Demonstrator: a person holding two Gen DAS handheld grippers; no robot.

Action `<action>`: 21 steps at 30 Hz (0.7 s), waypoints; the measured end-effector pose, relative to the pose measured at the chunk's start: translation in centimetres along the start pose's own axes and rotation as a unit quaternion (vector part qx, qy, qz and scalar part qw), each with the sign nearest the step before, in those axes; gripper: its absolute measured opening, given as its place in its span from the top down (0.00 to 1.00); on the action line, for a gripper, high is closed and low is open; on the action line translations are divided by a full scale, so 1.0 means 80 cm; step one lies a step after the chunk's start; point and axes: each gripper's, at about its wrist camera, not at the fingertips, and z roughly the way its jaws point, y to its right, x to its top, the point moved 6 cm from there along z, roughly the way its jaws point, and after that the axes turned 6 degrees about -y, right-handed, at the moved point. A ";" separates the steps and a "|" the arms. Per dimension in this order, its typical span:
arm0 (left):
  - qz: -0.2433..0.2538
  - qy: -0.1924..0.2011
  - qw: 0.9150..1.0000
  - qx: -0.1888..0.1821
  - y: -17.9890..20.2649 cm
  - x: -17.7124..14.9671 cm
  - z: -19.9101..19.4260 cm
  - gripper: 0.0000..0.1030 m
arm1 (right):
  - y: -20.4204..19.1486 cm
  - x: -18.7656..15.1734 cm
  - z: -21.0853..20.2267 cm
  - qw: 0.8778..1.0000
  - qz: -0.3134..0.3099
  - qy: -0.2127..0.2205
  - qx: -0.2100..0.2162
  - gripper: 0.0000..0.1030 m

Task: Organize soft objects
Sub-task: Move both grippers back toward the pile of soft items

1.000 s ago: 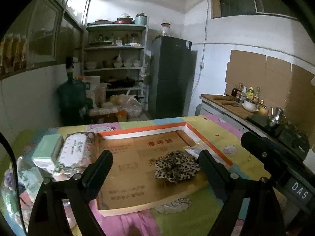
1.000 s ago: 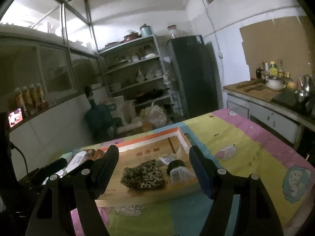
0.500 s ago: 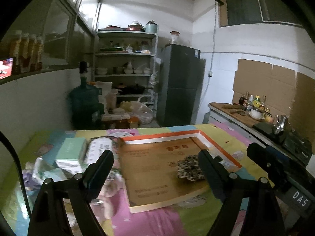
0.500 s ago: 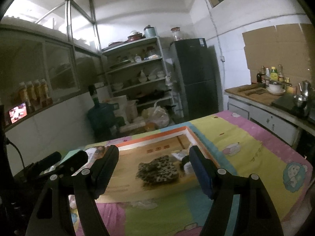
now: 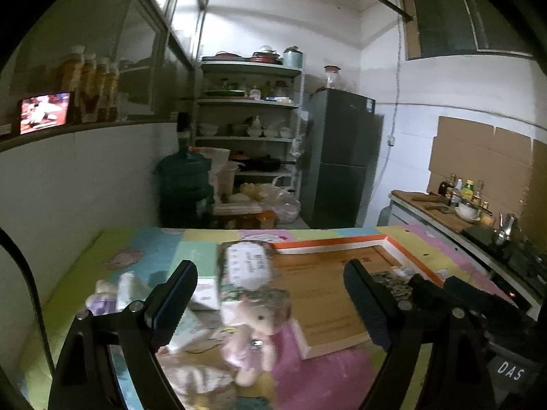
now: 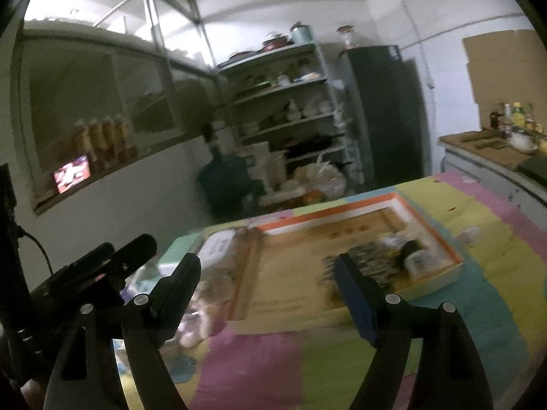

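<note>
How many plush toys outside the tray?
1 clearly: a pink plush toy lies on the mat left of the cardboard tray; blurred clutter beside it may hide more.

White "DAS" on the right gripper (image 5: 485,324).

Home kitchen: fridge (image 5: 342,157), shelves of bowls and pots (image 5: 249,102), water jug (image 5: 184,184), counter with condiment bottles (image 5: 461,191).

Both views are swung leftward: the tray (image 5: 345,294) is shifted right, a pink plush (image 5: 254,328) is brought between the left gripper's (image 5: 270,304) fingers, and the right gripper's (image 6: 266,294) jaws are opening, empty.
</note>
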 end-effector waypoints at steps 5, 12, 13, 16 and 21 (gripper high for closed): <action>-0.018 -0.006 1.000 0.014 -0.042 -0.005 -0.003 0.15 | -0.037 -0.006 0.017 1.000 -0.015 -0.018 0.018 0.21; -0.053 -0.012 0.998 0.037 -0.111 -0.015 -0.009 0.15 | -0.089 -0.009 0.043 0.997 -0.043 -0.042 0.043 0.21; -0.057 -0.012 0.997 0.040 -0.119 -0.016 -0.009 0.15 | -0.098 -0.009 0.047 0.997 -0.050 -0.045 0.047 0.21; -0.076 -0.013 0.996 0.055 -0.151 -0.019 -0.010 0.15 | -0.122 -0.012 0.059 0.995 -0.067 -0.055 0.059 0.21; -0.102 -0.018 0.992 0.071 -0.201 -0.026 -0.010 0.15 | -0.158 -0.021 0.084 0.990 -0.088 -0.076 0.080 0.21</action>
